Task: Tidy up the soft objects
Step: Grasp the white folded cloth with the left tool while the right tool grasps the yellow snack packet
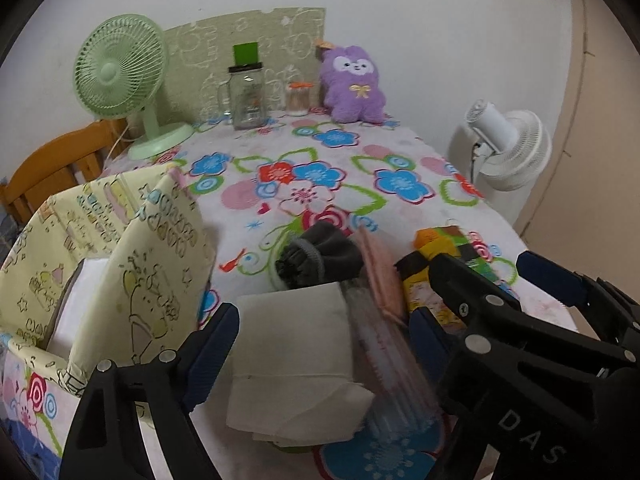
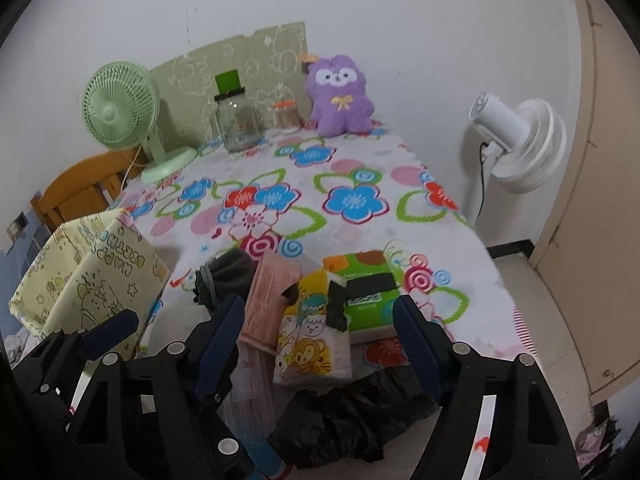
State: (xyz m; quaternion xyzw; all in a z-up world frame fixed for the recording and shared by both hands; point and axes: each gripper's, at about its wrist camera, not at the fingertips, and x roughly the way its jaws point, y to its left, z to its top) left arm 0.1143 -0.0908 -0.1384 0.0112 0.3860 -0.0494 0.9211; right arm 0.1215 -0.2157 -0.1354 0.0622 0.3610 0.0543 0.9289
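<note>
On the flowered tablecloth [image 1: 400, 148] lies a heap of soft things. My left gripper [image 1: 320, 332] is open around a folded white tissue [image 1: 292, 344] and a clear pink packet [image 1: 384, 320]. A rolled grey sock [image 1: 324, 256] lies just beyond. My right gripper [image 2: 320, 336] stands open around the pink packet [image 2: 268, 300], a yellow cartoon tissue pack [image 2: 312, 332] and a green tissue pack [image 2: 368, 292], with a black plastic bag [image 2: 352, 412] beneath. A yellow fabric box [image 1: 100, 260] stands open at the left. A purple plush toy [image 1: 352, 84] sits at the far end.
At the table's far end stand a green desk fan [image 1: 120, 76], a glass jar mug [image 1: 248, 96] and a small orange-lidded jar [image 1: 298, 98]. A white floor fan [image 2: 520, 144] is right of the table edge. A wooden chair [image 1: 52, 168] is at the left.
</note>
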